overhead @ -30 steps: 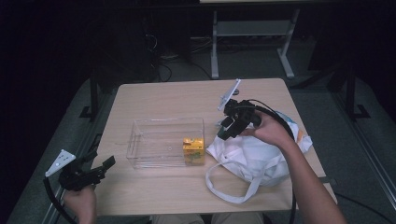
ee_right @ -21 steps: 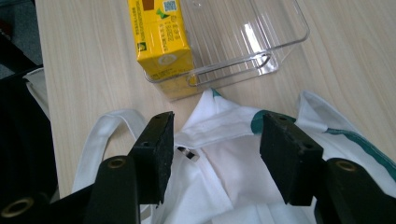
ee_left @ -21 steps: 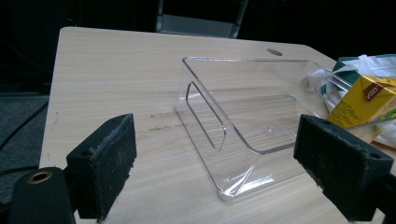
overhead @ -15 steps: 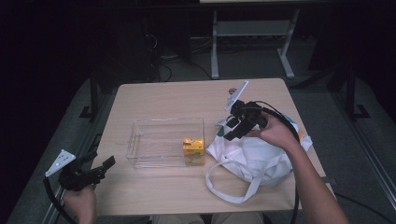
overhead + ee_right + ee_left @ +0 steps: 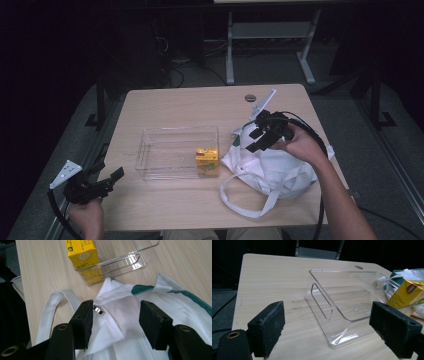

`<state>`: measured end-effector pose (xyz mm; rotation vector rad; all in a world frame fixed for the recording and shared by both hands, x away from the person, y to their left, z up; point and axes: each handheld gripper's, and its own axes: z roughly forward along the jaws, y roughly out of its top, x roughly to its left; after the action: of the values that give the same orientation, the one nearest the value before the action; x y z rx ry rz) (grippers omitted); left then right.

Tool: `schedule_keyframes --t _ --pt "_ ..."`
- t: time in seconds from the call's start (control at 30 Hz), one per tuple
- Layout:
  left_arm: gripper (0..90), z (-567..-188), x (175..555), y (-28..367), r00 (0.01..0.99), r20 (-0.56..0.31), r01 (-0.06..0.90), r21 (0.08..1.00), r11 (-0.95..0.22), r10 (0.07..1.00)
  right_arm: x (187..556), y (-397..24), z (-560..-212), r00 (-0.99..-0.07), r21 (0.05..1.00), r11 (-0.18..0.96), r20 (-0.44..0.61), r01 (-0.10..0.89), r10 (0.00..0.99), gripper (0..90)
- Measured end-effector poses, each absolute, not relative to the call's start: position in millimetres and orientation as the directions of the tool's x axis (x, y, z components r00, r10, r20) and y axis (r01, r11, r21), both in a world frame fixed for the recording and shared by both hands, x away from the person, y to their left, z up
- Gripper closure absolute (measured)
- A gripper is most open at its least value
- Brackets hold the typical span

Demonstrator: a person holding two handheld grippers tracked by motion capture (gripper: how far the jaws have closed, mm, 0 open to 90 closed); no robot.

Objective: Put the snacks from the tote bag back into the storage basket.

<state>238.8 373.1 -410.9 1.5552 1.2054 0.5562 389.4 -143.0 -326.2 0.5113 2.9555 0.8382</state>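
right claw (image 5: pixel 256 141): spread, empty, over white bag (image 5: pixel 280 170) mouth to reach in | left claw (image 5: pixel 100 182): spread, idle at desk (image 5: pixel 190 105) edge | juice carton (image 5: pixel 207 160): already in clear tray (image 5: pixel 165 150)

A light wood-grain table (image 5: pixel 200 107) with a round cable hole (image 5: pixel 250 97) stands on grey floor (image 5: pixel 390 150). Behind it, in a dark room, a pale metal frame (image 5: pixel 270 37), perhaps another table's legs, and loose cables (image 5: pixel 175 70).
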Motion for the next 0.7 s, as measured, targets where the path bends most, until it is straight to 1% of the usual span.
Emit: schedule_keyframes --t 0.7 --pt "12.5 -411 239 372 0.394 -0.216 0.416 0.909 0.036 0.893 378 -170 -335 -0.929 0.53 0.774 0.077 0.345 0.361 44.1"
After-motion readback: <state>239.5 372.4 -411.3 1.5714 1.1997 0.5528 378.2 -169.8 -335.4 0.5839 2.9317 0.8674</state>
